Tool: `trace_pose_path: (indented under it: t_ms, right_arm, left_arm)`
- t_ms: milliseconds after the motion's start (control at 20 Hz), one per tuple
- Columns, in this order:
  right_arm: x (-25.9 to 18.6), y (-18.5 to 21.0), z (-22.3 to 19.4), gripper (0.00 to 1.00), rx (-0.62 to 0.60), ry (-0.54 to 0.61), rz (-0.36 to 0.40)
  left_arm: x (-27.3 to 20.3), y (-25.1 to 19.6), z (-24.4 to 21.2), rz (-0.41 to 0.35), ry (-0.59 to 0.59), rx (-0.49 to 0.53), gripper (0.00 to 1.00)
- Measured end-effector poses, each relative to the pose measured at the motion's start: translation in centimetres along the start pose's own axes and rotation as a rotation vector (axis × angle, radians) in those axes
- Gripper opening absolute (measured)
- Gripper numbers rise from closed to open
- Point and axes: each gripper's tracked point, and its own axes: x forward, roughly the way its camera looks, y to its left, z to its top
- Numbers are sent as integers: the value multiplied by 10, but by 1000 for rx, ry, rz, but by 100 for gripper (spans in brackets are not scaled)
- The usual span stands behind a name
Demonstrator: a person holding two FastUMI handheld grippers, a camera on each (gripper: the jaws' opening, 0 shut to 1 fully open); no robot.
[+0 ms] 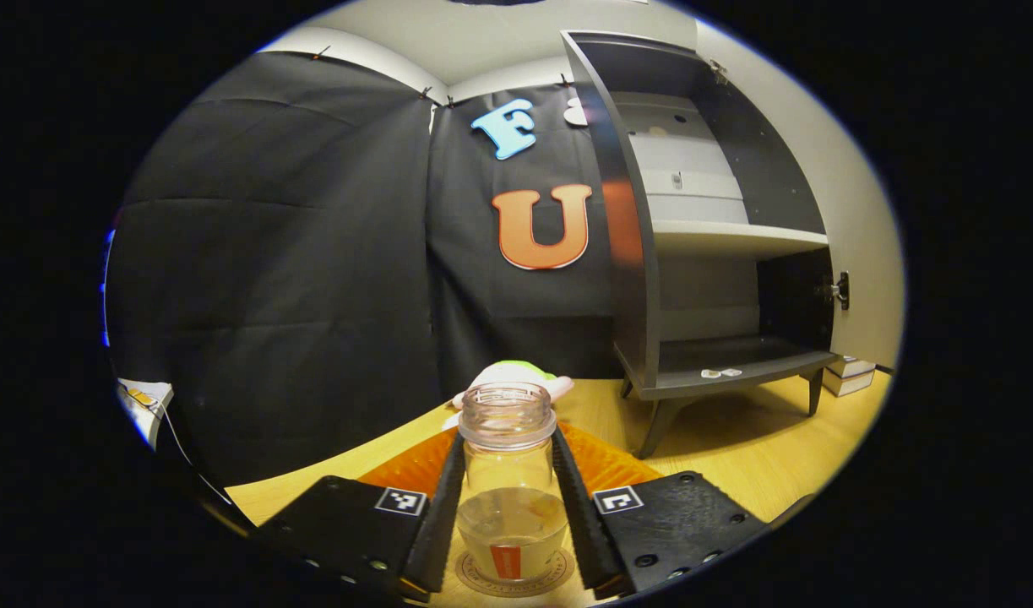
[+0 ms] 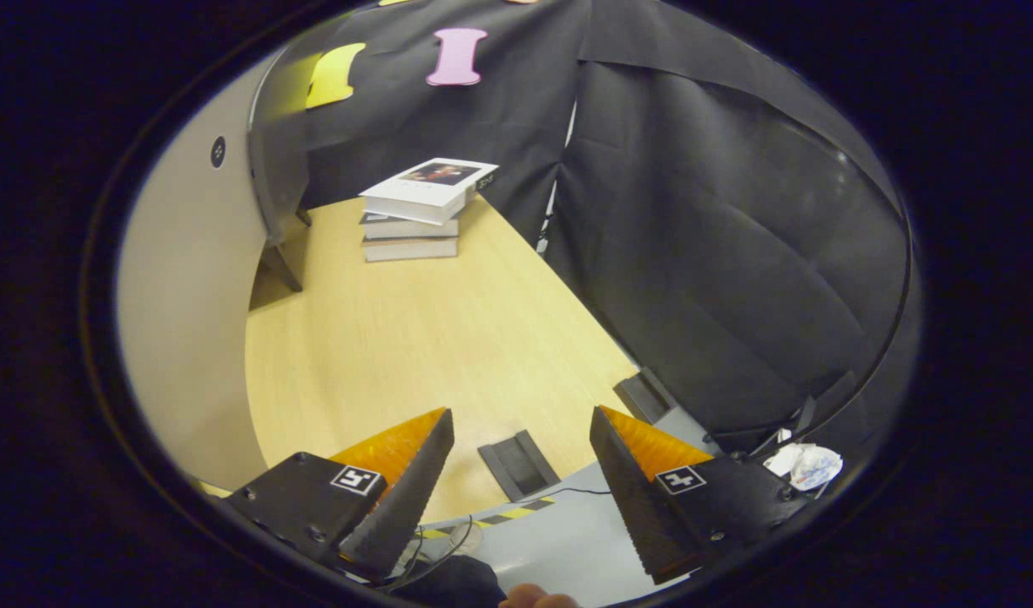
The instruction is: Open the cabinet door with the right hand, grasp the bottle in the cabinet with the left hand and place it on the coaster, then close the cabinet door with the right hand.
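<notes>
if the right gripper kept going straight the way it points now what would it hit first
Probably the bare wooden table: the open right gripper aims down across it, with the stack of books farther along. Depth is hard to judge.

In the left gripper view, the bottle [image 1: 509,481] stands upright on the coaster [image 1: 516,576], between the two fingers [image 1: 436,515] of the left hand-held gripper [image 1: 509,515], near the front edge of the counter [image 1: 736,447]. Behind the bottle lies a rounded object [image 1: 516,376]. To the right and farther back, the cabinet [image 1: 702,236] stands on the counter with its door [image 1: 613,211] swung open leftward; a shelf [image 1: 736,236] divides its interior.

In the right gripper view, a stack of books [image 2: 423,211] rests on the counter's far end, well ahead of the right hand-held gripper [image 2: 520,456].
</notes>
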Motion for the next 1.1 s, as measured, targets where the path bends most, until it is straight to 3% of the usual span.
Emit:
trace_pose_path:
  t_ms: [50, 100, 300, 350, 400, 850, 1100]
  right_arm:
    - [0, 5, 0, 100, 1, 3, 13]
    - [1, 6, 0, 100, 5, 7, 17]
    - [5, 1, 0, 100, 36, 23, 13]
    - [6, -2, 0, 100, 46, 27, 8]
    - [6, -4, 1, 100, 55, 27, 6]
    - [-4, -29, 8, 100, 88, -36, -36]
    - [-13, -20, 16, 100, 114, -87, 33]
  left_arm:
    - [-4, 0, -3, -2, 0, -11, 55]
    - [-3, 2, 0, 5, -1, -15, 71]
    - [3, 2, -3, -2, 10, -42, 79]
    - [2, 2, 0, -5, 1, -46, 94]
    - [4, 2, 4, -9, -14, -48, 98]
    - [-7, 9, 67, -21, -68, 7, 97]
    - [-23, 8, 136, -34, -128, 62, 97]
